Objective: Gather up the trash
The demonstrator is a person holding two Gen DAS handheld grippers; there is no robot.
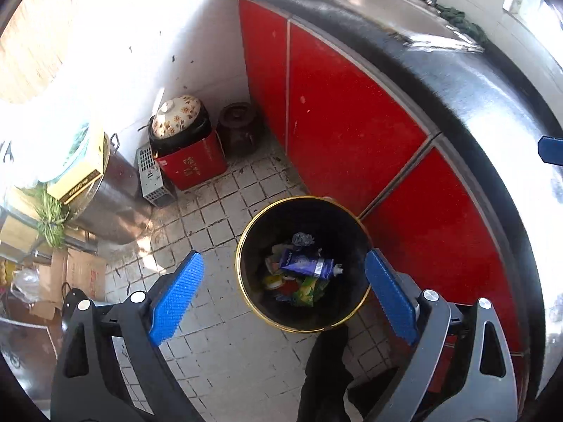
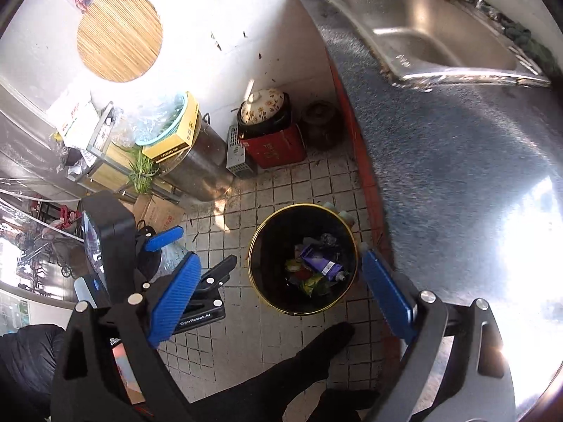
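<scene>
Below, a black trash bin [image 1: 346,225] with a gold rim is standing on the tiled floor [image 1: 225,358] just beside the red cabinet doors [image 1: 345,119]. Inside it, a blue-and-white tube [image 1: 309,266] is lying across a heap of trash [image 1: 299,281], with green and yellow wrappers under it and a crumpled grey scrap behind. The left gripper [image 1: 283,297] is hanging above the bin with its blue pads spread wide and nothing between them. The right gripper [image 2: 281,297] is doing likewise, its jaws standing wide apart and holding nothing, the bin showing in the gap. From the right wrist view the left gripper is showing at the left edge, over the floor beside the bin. Along the wall, a floral ceramic pot [image 1: 179,121] is sitting on a red box [image 1: 197,165], next to a dark brown jar [image 1: 239,128]. A steel sink [image 2: 425,31] is sitting in the counter above the cabinets.
</scene>
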